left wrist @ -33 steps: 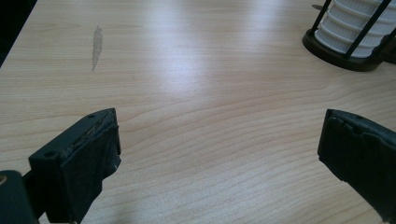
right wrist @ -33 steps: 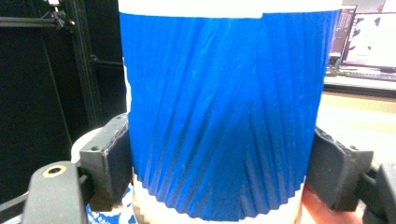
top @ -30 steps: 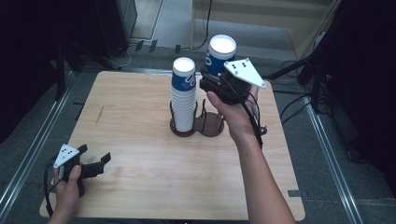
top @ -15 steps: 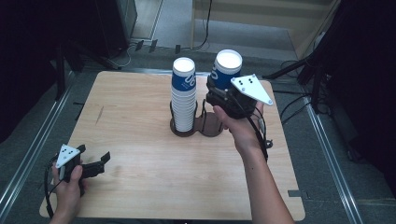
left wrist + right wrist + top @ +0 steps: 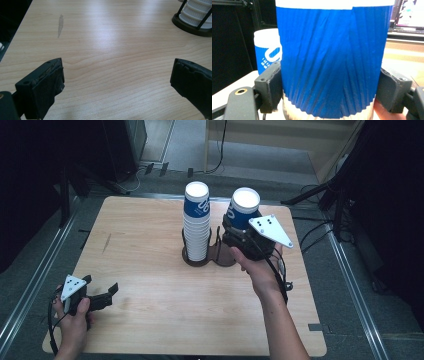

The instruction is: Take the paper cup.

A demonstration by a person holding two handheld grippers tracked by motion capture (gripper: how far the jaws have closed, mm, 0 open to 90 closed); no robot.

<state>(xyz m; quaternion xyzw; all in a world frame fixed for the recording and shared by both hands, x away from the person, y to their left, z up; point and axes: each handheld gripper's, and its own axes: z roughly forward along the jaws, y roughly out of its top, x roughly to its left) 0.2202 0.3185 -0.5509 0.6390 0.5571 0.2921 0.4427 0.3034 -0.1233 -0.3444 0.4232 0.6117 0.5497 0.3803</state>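
A tall stack of blue-and-white paper cups (image 5: 196,220) stands upside down in the left ring of a black wire holder (image 5: 220,256) at mid-table. My right gripper (image 5: 239,229) is shut on one blue ribbed cup (image 5: 244,206), held upside down just above the holder's right ring. In the right gripper view both pads press the sides of the blue cup (image 5: 332,62), and the stack (image 5: 267,52) stands behind it to the left. My left gripper (image 5: 106,293) rests open at the table's near left corner, with nothing between its fingers (image 5: 47,85).
The wooden table (image 5: 150,245) has a small dark mark (image 5: 60,23) toward its left side. The holder's base (image 5: 190,25) lies far ahead of the left gripper. Metal rails, stands and cables line the floor around the table.
My right gripper has come down and slightly toward the near right with the blue cup, which now sits lower over the holder. The left gripper has stayed put.
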